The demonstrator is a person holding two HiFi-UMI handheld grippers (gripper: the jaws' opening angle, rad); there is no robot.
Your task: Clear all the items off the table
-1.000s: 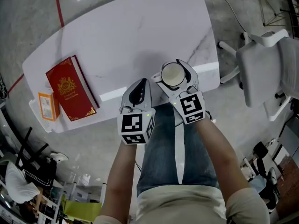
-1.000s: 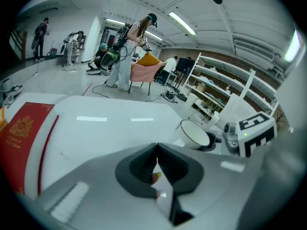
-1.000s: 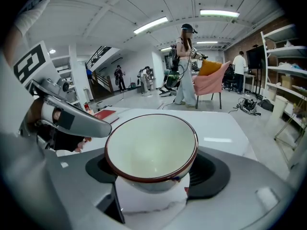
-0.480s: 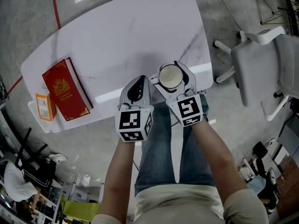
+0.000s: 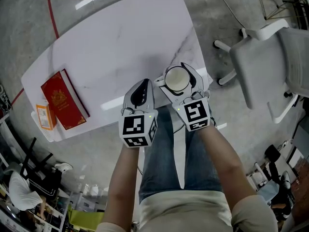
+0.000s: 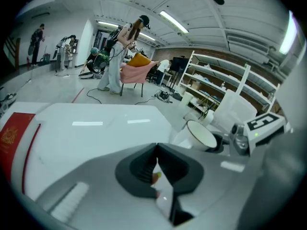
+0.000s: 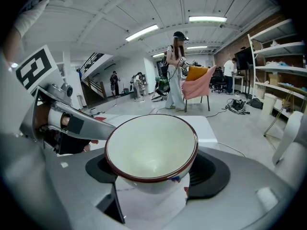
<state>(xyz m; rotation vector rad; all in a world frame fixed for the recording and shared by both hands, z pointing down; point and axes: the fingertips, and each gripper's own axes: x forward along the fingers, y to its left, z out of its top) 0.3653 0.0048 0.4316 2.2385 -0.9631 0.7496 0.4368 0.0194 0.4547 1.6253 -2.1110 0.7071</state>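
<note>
White marble-look table [image 5: 120,37] takes up most of the head view, with a pale office chair [image 5: 270,57] off to its right. At the table's left end you've got the red book [image 5: 63,99]. It looks like a stiff hardcover and probably the heaviest thing here, so I'd clamp it across the spine edge.

Your right gripper [image 5: 178,76] has its jaws spread wide and pressed on the sides of the cream bowl [image 5: 177,79], holding it over the table's near edge. It looks like glazed ceramic, so it'll be rigid, slick and chippable. Keep the hold on the wall below the rim and don't bump it.

Your left gripper [image 5: 143,84] sits just beside it, jaws fully together with nothing in them.

Smallest is the orange box [image 5: 45,116], just beside the book. It's likely light cardboard, so pinch it gently.
</note>
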